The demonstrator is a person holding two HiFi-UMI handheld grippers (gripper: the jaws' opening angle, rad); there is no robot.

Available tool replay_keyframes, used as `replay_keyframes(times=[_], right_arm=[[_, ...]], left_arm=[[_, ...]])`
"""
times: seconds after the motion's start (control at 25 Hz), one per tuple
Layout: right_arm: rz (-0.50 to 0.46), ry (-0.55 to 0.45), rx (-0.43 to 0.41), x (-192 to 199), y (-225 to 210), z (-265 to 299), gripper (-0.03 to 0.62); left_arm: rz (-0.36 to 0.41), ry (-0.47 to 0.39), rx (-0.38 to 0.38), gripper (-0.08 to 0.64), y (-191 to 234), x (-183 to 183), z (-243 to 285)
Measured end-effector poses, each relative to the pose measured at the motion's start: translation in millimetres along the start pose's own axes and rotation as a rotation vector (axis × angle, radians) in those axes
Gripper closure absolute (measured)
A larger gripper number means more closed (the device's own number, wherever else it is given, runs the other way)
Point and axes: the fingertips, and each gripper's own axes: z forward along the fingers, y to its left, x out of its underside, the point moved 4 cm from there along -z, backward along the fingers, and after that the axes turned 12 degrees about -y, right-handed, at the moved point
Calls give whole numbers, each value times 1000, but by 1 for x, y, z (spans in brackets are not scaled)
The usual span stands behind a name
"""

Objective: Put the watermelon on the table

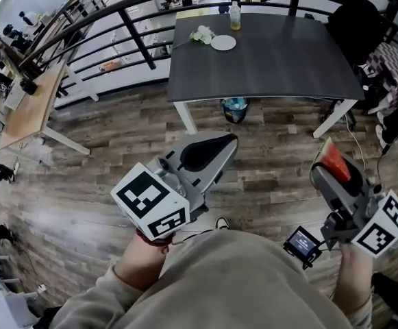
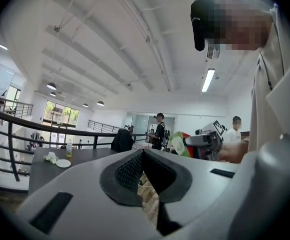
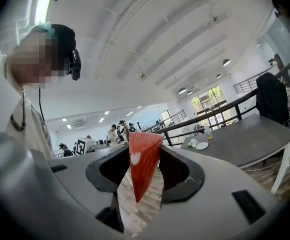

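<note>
Watermelon (image 3: 144, 169) held, table (image 1: 267, 53) ahead
Your right gripper (image 1: 324, 162) clamps it between both jaws; your left gripper (image 1: 220, 144) is closed on nothing.

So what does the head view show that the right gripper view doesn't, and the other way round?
Head view only: a blue bin under the dark table, a light wooden desk at left. Right gripper view only: ceiling lights, far windows. Both: the watermelon slice clamped in the right gripper, the table, its white plate.
</note>
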Motion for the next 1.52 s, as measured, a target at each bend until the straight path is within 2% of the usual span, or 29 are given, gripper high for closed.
replay_keyframes(times=[0.24,0.52,1.0,1.24,1.52], right_arm=[[-4,-6,-20,4,9,42,396],[7,10,-34,-1,8,66,396],[25,46,-110,-4,-12,109,396],[27,54,-135,-11,-36,127,396],[52,28,-128,-34,-96,133,396]], left_arm=[[-17,-12,-13,554,36,-3,-19],[-26,-25,-14,554,50,-5,-27],[-23,-26,-96,554,79,-8,-29],[-24,-12,-110,554,94,-2,-7],[8,-2,-113,554,116,-4,52]])
